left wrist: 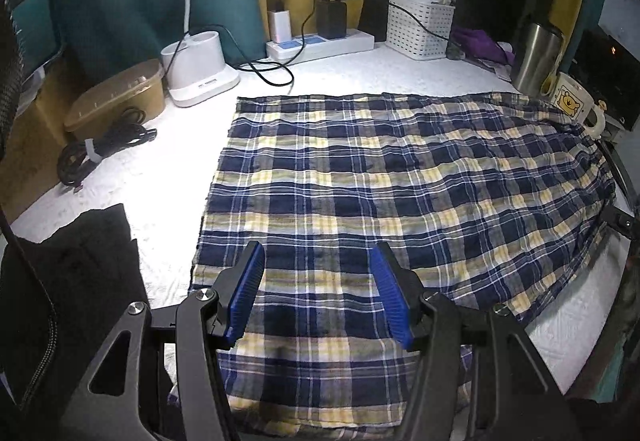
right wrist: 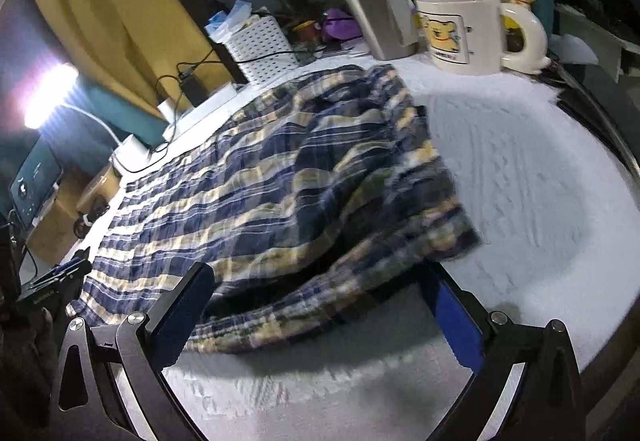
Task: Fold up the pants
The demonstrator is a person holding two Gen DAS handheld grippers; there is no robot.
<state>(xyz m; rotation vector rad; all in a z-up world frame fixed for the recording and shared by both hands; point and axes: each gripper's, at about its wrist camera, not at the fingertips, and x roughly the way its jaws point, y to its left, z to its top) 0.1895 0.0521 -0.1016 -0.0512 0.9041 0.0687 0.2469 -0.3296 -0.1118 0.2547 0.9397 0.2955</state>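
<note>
The plaid pants (left wrist: 380, 193), navy, yellow and white, lie spread flat on the white table cover (left wrist: 168, 169). My left gripper (left wrist: 318, 265) is open, its blue pads (left wrist: 248, 293) hovering just above the near part of the cloth. In the right wrist view the pants (right wrist: 280, 177) stretch away to the left, and their near right edge is lifted and rumpled. My right gripper (right wrist: 320, 281) is open wide, with one finger at each side of that raised edge; the cloth hangs over the gap and nothing is gripped.
At the back stand a white power strip (left wrist: 320, 41), a white basket (left wrist: 420, 25), a steel tumbler (left wrist: 536, 53), a bear mug (right wrist: 460, 29), a white lamp base (left wrist: 200, 69), a tan box (left wrist: 120, 97) and coiled cable (left wrist: 100, 149). Black cloth (left wrist: 80, 273) lies left.
</note>
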